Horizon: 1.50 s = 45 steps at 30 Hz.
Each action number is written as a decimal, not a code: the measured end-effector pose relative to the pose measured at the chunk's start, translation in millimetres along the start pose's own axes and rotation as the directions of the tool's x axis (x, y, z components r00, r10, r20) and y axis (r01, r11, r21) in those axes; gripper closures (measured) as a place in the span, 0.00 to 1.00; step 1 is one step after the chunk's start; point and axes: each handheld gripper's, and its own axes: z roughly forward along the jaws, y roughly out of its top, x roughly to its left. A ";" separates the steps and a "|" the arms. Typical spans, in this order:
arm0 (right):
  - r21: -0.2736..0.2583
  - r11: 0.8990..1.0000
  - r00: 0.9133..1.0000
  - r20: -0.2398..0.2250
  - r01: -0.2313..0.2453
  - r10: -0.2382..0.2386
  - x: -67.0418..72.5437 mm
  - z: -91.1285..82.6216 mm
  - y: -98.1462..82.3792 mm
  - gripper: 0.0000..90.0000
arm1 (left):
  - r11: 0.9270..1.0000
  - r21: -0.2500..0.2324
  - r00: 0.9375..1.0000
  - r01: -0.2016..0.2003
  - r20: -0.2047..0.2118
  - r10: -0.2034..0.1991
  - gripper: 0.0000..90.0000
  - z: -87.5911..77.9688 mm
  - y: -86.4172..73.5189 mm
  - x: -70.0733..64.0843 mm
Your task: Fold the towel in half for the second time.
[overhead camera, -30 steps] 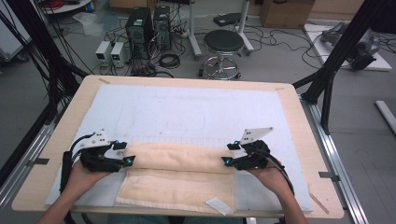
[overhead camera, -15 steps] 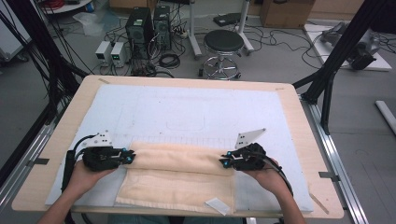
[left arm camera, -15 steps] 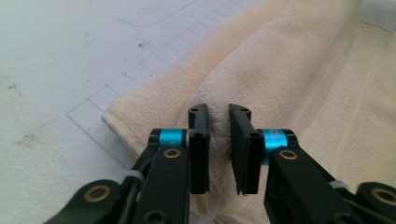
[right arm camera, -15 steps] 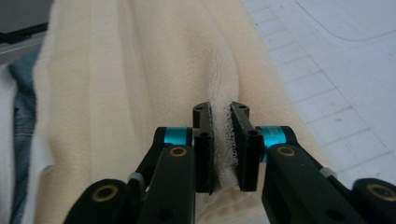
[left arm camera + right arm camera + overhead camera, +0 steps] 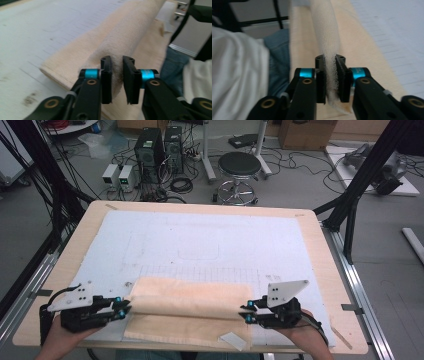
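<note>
Left gripper (image 5: 117, 80): fingers (image 5: 106, 80) clenched on the left end of a cream towel (image 5: 192, 312), a thick fold of cloth pinched between them; the jaws were just eased slightly apart after tightening, the cloth kept between them. Right gripper (image 5: 330, 80): fingers (image 5: 321, 80) clenched on the right end of the same fold, likewise just eased a little. Towel: held up along its folded edge between both grippers, the rest spread on a white mat (image 5: 200, 240) at the near edge of the bench (image 5: 320, 250). A small white label (image 5: 232, 340) is seen at the towel's near right corner.
</note>
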 end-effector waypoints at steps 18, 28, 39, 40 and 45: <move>0.090 0.980 0.960 0.237 -0.176 0.151 -76.6 36.7 -15.4 0.46 | 0.996 0.061 0.983 0.067 -0.174 -0.056 0.46 64.0 9.9 65.4; 0.157 0.945 0.955 0.133 -0.286 0.267 -95.7 54.2 -38.1 0.73 | 0.967 0.175 0.980 0.182 -0.107 -0.165 0.58 90.2 -3.2 92.0; 0.122 0.973 0.960 0.227 -0.195 0.164 -88.5 40.9 -20.2 0.89 | 0.974 0.066 0.952 0.215 -0.236 -0.194 0.90 80.4 12.1 82.2; 0.119 0.975 0.956 0.250 -0.190 0.155 -91.4 40.4 -16.8 0.89 | 0.975 0.044 0.945 0.217 -0.259 -0.199 0.90 81.5 15.6 82.7; 0.082 0.975 0.933 0.319 -0.205 0.170 -121.9 36.6 -1.0 0.89 | 0.977 -0.017 0.917 0.214 -0.340 -0.207 0.90 90.0 36.1 99.9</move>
